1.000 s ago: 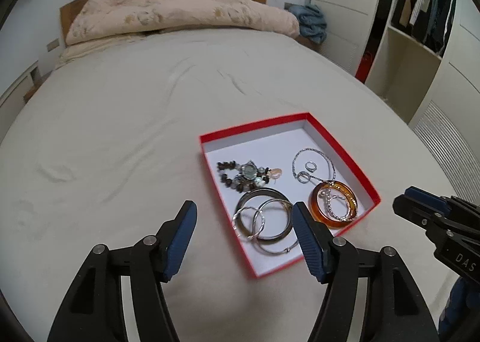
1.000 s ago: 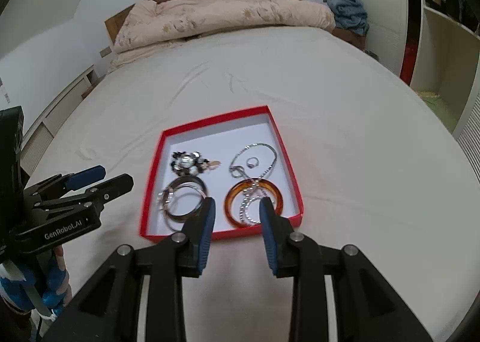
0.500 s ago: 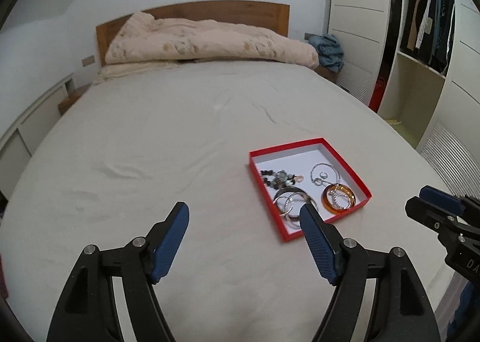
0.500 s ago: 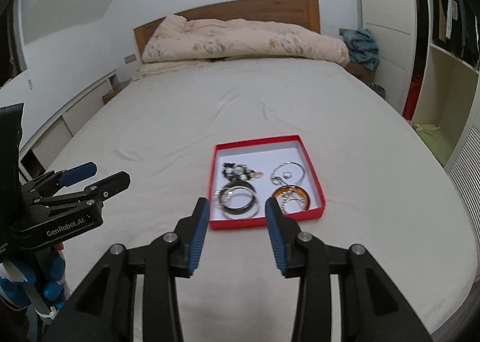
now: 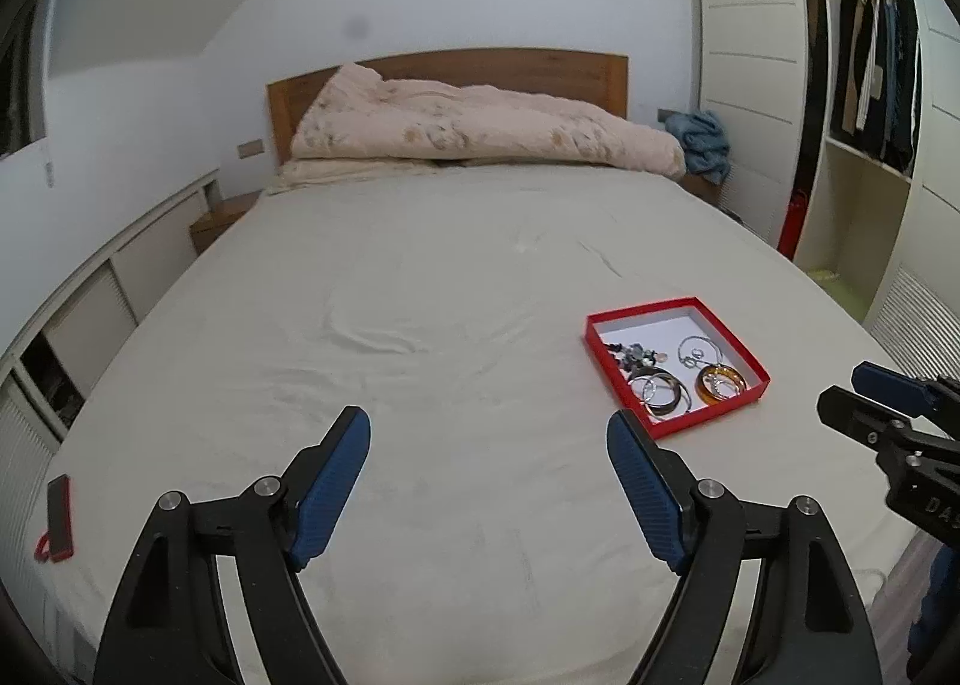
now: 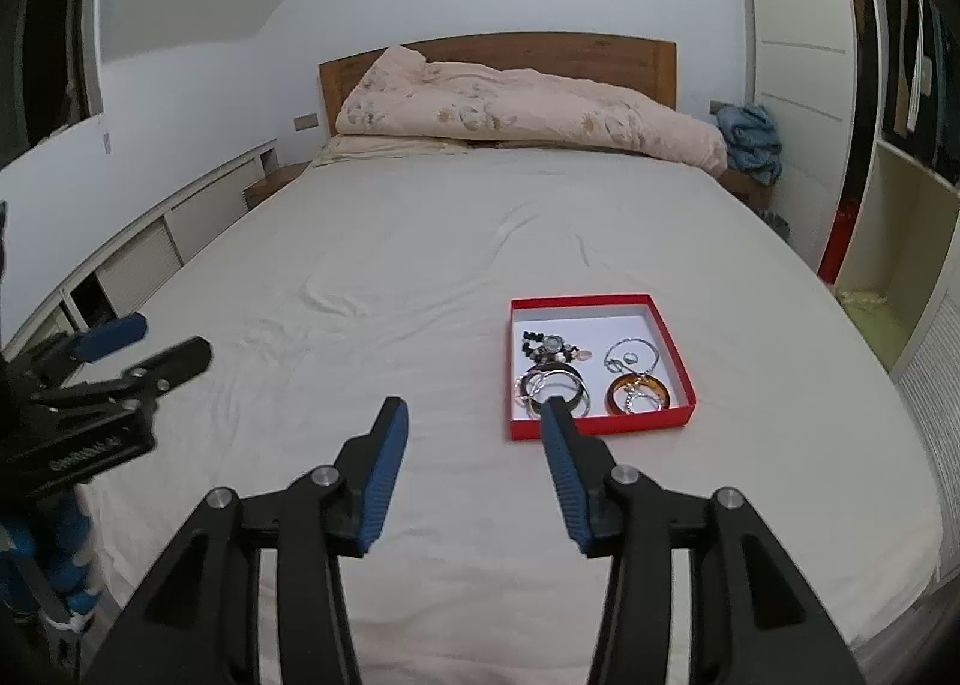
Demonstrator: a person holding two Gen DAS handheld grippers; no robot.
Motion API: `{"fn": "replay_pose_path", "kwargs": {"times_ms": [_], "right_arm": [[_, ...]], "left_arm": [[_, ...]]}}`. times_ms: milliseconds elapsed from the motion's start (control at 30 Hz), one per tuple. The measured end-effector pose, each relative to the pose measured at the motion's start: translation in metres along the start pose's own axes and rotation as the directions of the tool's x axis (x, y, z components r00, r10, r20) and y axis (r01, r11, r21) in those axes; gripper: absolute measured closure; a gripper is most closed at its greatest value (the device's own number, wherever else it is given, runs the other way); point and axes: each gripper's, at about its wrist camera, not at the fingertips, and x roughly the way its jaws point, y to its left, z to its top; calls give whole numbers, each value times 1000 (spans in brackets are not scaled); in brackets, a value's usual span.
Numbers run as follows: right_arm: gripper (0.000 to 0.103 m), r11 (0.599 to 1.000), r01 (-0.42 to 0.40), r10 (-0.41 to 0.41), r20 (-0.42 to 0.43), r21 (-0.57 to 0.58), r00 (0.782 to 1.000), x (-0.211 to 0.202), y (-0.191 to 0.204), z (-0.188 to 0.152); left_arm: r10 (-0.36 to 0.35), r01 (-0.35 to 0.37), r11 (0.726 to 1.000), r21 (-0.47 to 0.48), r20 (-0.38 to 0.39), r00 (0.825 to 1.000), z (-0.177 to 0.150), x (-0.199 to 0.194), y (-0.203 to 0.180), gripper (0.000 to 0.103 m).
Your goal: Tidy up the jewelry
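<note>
Only the left wrist view shows a small dark phone-like object with red trim point(image 5: 60, 517) lying at the bed's left edge; only the right wrist view shows the low white cabinets point(image 6: 150, 253) running along the left wall in full.

The left gripper point(image 5: 489, 481) hangs above bare sheet with its jaws wide and nothing between them; they have just been opening. In the right wrist view it point(image 6: 144, 346) shows at the far left, over the bed's edge. The right gripper point(image 6: 474, 460) has a narrower gap, also just widening and empty; its right fingertip overlaps the near rim of the red tray point(image 6: 672, 352) in the picture, though it is raised above it.

The tray point(image 5: 600, 352) sits on the bed's right half, well clear of both grippers, holding a beaded bracelet point(image 6: 549, 349), dark and silver bangles point(image 6: 552, 385), a chain with a ring point(image 6: 630, 355) and an amber bangle point(image 6: 636, 394). Open sheet lies on all sides of it.

The bed point(image 6: 390, 277) has a rumpled cream sheet, a folded pink quilt point(image 6: 522, 108) against a wooden headboard point(image 6: 540, 48), and an open wardrobe point(image 5: 864, 84) to the right.
</note>
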Motion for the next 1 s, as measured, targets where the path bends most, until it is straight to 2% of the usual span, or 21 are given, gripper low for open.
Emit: {"fn": "replay_pose_path", "kwargs": {"times_ms": [367, 700, 1000], "right_arm": [[55, 999, -31, 31, -10, -9, 999, -18, 33, -19], [54, 1000, -23, 23, -13, -14, 1000, -36, 43, -39], [52, 1000, 3, -3, 18, -19, 1000, -54, 44, -48]], "left_arm": [[73, -70, 996, -51, 60, 996, -24, -56, 40, 19], [106, -101, 993, -62, 95, 990, -40, -85, 51, 14], [121, -113, 990, -78, 103, 987, -49, -99, 55, 10]]}}
